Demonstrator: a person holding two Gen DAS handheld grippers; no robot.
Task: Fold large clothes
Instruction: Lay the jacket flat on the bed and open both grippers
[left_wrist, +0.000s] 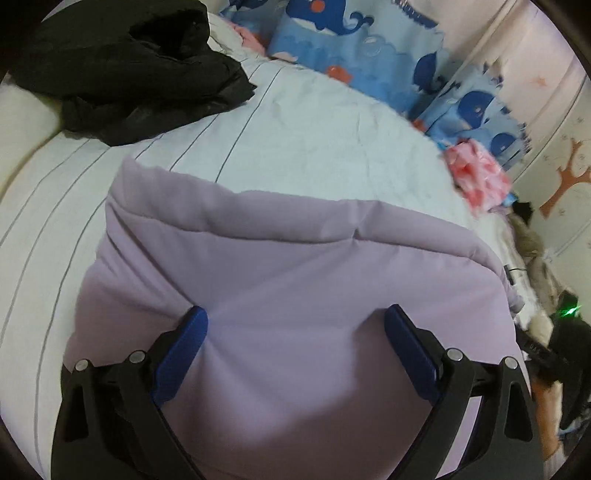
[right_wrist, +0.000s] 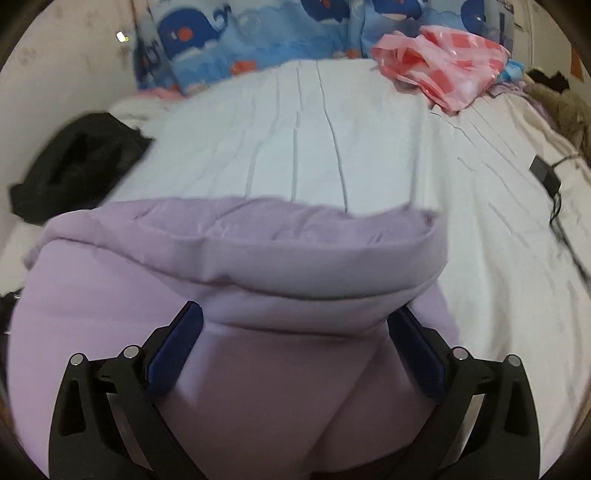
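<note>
Lilac padded fabric, the folded garment (left_wrist: 288, 280), lies on the striped white bed (left_wrist: 295, 122) right under both grippers, filling the near ground. The left gripper (left_wrist: 295, 325) and right gripper (right_wrist: 295, 325) have their jaws spread wide and released, gripping nothing. A black jacket (left_wrist: 122, 66) is heaped to the left, a pink plastic bag (right_wrist: 443, 66) sits far right, and whale-print bedding (right_wrist: 258, 44) lines the far edge.

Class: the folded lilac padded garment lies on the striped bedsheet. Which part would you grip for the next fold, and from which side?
Probably grip the lilac padded garment by its thick rolled far edge, one gripper toward each end, coming from above on the near side: that edge stands raised off the white striped bedsheet.
</note>
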